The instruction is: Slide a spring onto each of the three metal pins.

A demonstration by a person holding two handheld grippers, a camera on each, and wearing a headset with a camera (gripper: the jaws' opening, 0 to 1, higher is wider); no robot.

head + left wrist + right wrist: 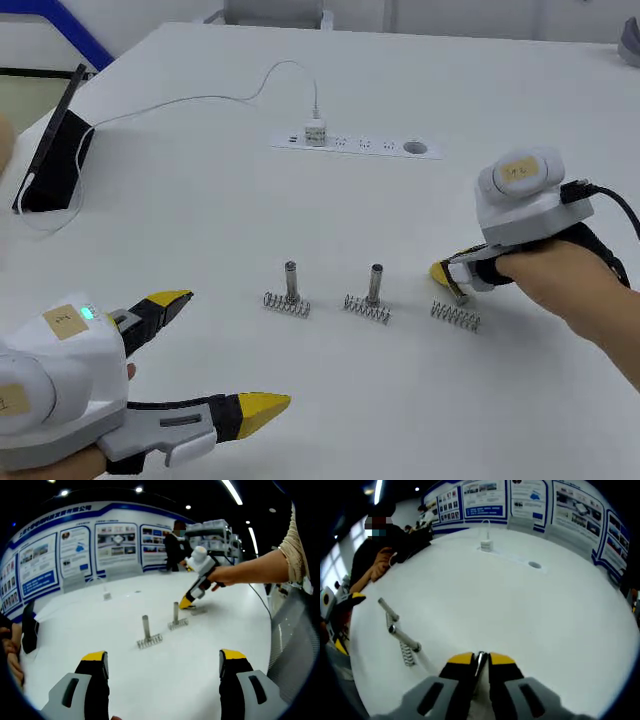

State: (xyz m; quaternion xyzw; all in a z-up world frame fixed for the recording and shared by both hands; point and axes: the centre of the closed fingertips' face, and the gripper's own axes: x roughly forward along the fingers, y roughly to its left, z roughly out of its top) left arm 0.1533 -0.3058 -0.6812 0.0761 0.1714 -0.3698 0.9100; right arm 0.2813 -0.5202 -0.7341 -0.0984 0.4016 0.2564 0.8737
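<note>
Two metal pins [291,279] [376,282] stand upright mid-table, each with a spring [287,304] [367,309] lying at its foot. A third spring [455,316] lies further right. Just above it my right gripper [452,283] is shut on the third metal pin [480,660], whose tip shows between the yellow fingertips [461,660]. My left gripper [225,352] hangs open at the near left, holding nothing, well short of the pins. In the left gripper view both standing pins [146,626] [176,612] and the right gripper [186,602] lie ahead of the open left gripper [163,657].
A white power strip [355,145] with a plugged charger [316,130] and its cable lies at the back. A black device [55,150] stands at the far left edge. A person [380,555] sits across the table in the right gripper view.
</note>
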